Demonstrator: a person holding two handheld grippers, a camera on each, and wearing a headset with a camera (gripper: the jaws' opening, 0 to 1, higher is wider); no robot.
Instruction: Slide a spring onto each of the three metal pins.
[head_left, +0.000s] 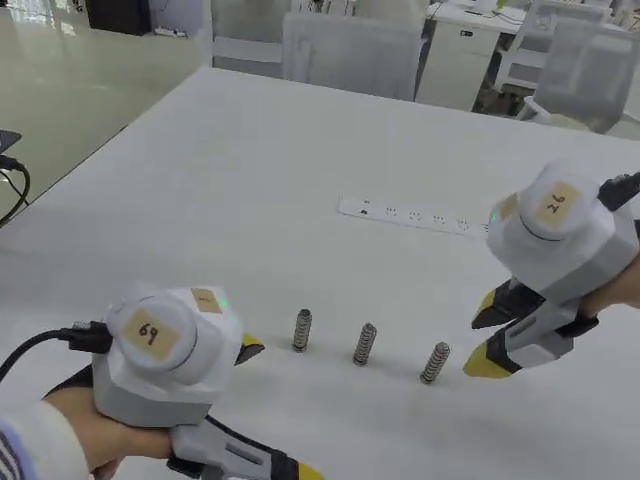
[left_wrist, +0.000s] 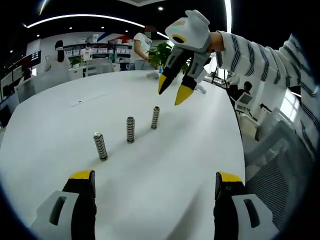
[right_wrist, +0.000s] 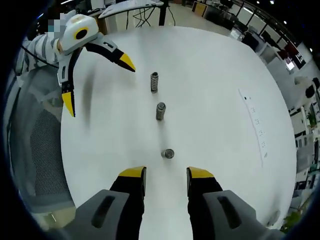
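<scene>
Head view, left to right: left gripper (head_left: 278, 408), jaws wide apart, sits low over the white table (head_left: 250, 180); three springs (head_left: 365, 344) stand upright in a row, each apart; right gripper (head_left: 478, 346) hovers just beside the last, jaws slightly parted

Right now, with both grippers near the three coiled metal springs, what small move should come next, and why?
Probably draw both back: the three coiled metal springs stand upright on the white table, apparently seated, and left gripper and right gripper are open, empty.
</scene>
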